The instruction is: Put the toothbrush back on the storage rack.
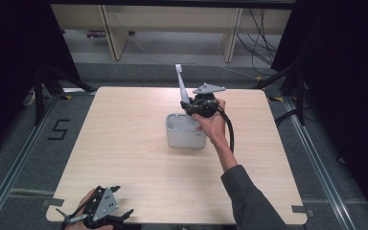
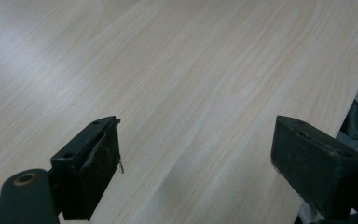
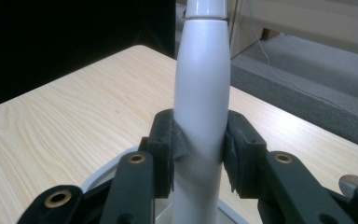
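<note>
A white electric toothbrush (image 1: 181, 86) stands almost upright over a light grey holder (image 1: 186, 131) with compartments, near the table's middle. My right gripper (image 1: 191, 108) is shut on the toothbrush's handle (image 3: 200, 93), with both pads pressed against it just above the holder's rim (image 3: 103, 173). The brush head points up and slightly away. Whether the handle's lower end is inside a compartment is hidden by the gripper. My left gripper (image 1: 124, 215) rests at the table's near left edge, open, with only bare wood (image 2: 191, 93) between its jaws.
The wooden table (image 1: 124, 143) has rounded corners and dark floor around it. Pale furniture legs (image 1: 115, 33) and cables (image 1: 261, 38) lie beyond the far edge. The right sleeve (image 1: 249, 201) crosses the table's near right part.
</note>
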{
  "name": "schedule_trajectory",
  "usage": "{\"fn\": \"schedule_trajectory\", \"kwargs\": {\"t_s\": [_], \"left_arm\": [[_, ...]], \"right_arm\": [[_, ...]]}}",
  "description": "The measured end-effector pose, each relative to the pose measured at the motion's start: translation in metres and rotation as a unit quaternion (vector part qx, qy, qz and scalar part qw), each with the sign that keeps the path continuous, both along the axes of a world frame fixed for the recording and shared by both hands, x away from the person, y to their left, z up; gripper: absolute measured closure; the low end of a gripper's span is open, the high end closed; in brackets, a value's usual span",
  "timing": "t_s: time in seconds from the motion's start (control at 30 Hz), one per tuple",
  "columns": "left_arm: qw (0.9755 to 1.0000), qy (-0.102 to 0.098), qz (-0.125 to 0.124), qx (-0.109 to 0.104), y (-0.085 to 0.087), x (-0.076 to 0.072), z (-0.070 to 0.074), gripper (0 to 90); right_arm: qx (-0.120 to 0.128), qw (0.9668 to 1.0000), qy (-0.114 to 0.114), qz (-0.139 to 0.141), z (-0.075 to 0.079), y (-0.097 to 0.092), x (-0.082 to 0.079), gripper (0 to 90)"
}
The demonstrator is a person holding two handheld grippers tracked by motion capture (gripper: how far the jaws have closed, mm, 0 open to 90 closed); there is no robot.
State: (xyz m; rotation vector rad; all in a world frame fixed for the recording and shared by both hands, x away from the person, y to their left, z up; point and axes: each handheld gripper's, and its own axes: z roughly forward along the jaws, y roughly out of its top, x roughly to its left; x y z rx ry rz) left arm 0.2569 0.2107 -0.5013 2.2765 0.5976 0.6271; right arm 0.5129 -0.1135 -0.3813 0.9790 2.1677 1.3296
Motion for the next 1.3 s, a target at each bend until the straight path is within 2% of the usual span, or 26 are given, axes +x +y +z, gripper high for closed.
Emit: {"fn": "schedule_trajectory", "kwargs": {"t_s": [0.13, 0.23, 0.27, 0.3, 0.37, 0.47, 0.5, 0.57, 0.63, 0.67, 0.7, 0.73, 0.77, 0.8, 0.83, 0.87, 1.03, 1.07, 1.1, 1.13, 1.17, 1.2, 1.23, 1.27, 1.3], "left_arm": [[1.0, -0.005, 0.006, -0.002, 0.001, 0.0, -0.001, 15.0], [1.0, -0.004, 0.002, 0.0, 0.0, 0.0, -0.001, 15.0], [1.0, -0.004, 0.002, 0.0, 0.0, 0.0, -0.001, 15.0], [1.0, -0.004, 0.002, 0.0, 0.0, 0.0, -0.001, 15.0], [1.0, -0.005, 0.005, 0.0, 0.0, 0.0, -0.001, 15.0], [1.0, -0.004, 0.001, 0.005, 0.001, 0.0, -0.001, 15.0], [1.0, -0.003, 0.0, 0.005, 0.001, 0.0, 0.0, 15.0], [1.0, -0.004, 0.003, 0.0, 0.0, 0.0, -0.001, 15.0], [1.0, -0.004, 0.002, 0.002, 0.0, 0.0, -0.001, 15.0], [1.0, -0.004, 0.002, 0.001, 0.0, 0.0, -0.001, 15.0], [1.0, -0.004, 0.002, 0.001, 0.0, 0.0, -0.001, 15.0], [1.0, -0.003, 0.002, 0.001, 0.0, 0.0, -0.001, 15.0], [1.0, -0.003, 0.001, 0.003, 0.0, 0.0, -0.001, 15.0], [0.9999, -0.005, 0.004, 0.008, 0.001, 0.001, -0.001, 15.0], [1.0, 0.003, 0.0, 0.003, 0.001, 0.001, -0.001, 15.0], [1.0, 0.001, 0.001, 0.002, 0.0, 0.0, -0.001, 15.0], [1.0, 0.004, -0.002, 0.001, 0.0, 0.0, -0.001, 15.0], [1.0, 0.004, -0.002, 0.001, 0.0, 0.0, -0.001, 15.0], [1.0, 0.002, 0.0, 0.0, 0.0, 0.0, -0.002, 15.0], [1.0, 0.004, -0.003, -0.001, 0.0, 0.0, -0.001, 15.0], [1.0, 0.004, -0.003, -0.001, 0.0, 0.0, -0.001, 15.0], [1.0, 0.004, -0.004, 0.0, 0.0, 0.0, -0.001, 15.0], [1.0, 0.004, -0.002, 0.0, 0.0, 0.0, -0.001, 15.0], [1.0, 0.004, -0.002, 0.0, 0.0, 0.0, -0.001, 15.0], [1.0, 0.002, -0.001, -0.001, 0.0, 0.0, -0.002, 15.0]], "right_arm": [[0.002, 1.0, -0.001, -0.002, -0.006, 0.001, 0.0, 66.7], [-0.009, 0.9998, 0.016, -0.001, -0.01, 0.002, 0.0, 66.8], [-0.014, 0.9999, 0.006, -0.002, -0.011, 0.003, 0.001, 66.8], [-0.014, 0.9999, 0.006, -0.002, -0.011, 0.003, 0.001, 66.8], [-0.02, 0.9995, 0.024, 0.002, -0.013, 0.006, 0.0, 66.7], [-0.031, 0.999, 0.031, 0.004, -0.014, 0.008, -0.001, 66.7], [-0.035, 0.9991, 0.021, 0.011, -0.017, 0.008, 0.001, 66.7], [-0.04, 0.9984, 0.04, 0.005, -0.02, 0.01, 0.0, 66.7], [-0.05, 0.9981, 0.034, 0.009, -0.021, 0.01, 0.001, 66.7], [-0.049, 0.9976, 0.048, 0.007, -0.023, 0.011, 0.0, 66.8], [-0.049, 0.9976, 0.048, 0.007, -0.023, 0.011, 0.0, 66.8], [-0.055, 0.9977, 0.038, 0.008, -0.025, 0.012, 0.001, 66.7], [-0.056, 0.9968, 0.055, 0.011, -0.025, 0.013, 0.0, 66.7], [-0.07, 0.9964, 0.046, 0.013, -0.026, 0.013, 0.001, 66.7], [-0.067, 0.9962, 0.055, 0.011, -0.026, 0.014, 0.0, 66.7], [-0.076, 0.9948, 0.067, 0.011, -0.027, 0.014, 0.0, 66.7], [-0.084, 0.9932, 0.079, 0.009, -0.029, 0.015, 0.001, 66.7], [-0.097, 0.9924, 0.075, 0.018, -0.03, 0.015, 0.002, 66.7], [-0.098, 0.9928, 0.067, 0.016, -0.033, 0.017, 0.003, 66.7], [-0.1, 0.9908, 0.09, 0.014, -0.032, 0.017, 0.002, 66.6], [-0.101, 0.9901, 0.097, 0.015, -0.032, 0.018, 0.001, 66.6], [-0.101, 0.9901, 0.097, 0.015, -0.032, 0.018, 0.001, 66.6], [-0.11, 0.9911, 0.072, 0.022, -0.036, 0.019, 0.005, 66.6], [-0.11, 0.9911, 0.072, 0.022, -0.036, 0.019, 0.005, 66.6], [-0.119, 0.9888, 0.086, 0.028, -0.036, 0.019, 0.005, 66.6]]}}
